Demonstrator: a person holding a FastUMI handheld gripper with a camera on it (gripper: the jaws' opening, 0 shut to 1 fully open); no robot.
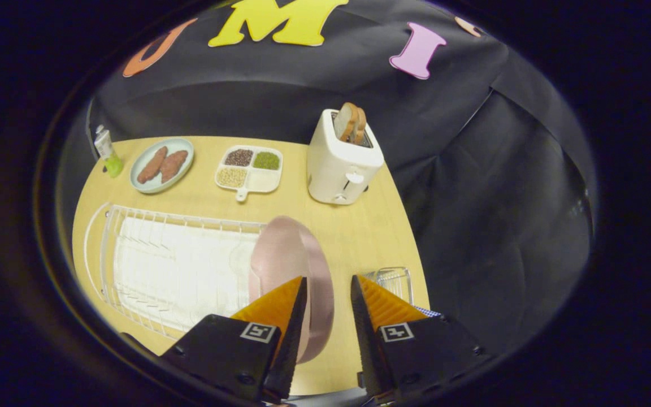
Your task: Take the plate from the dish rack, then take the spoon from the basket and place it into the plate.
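Gripper view: fingers (328, 294) parted, gripping nothing. A glossy pink round plate (291, 260) stands on edge at the near end of the white wire dish rack (161, 265), its rim between the fingers. Wire basket (394, 281) beside, on the pale wood counter (359, 232).

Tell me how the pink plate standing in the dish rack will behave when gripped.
The pink plate looks rigid and glossy, so probably slippery. It stands on edge in the dish rack, so a nudge may tip it. The open hand-held gripper straddles its rim.
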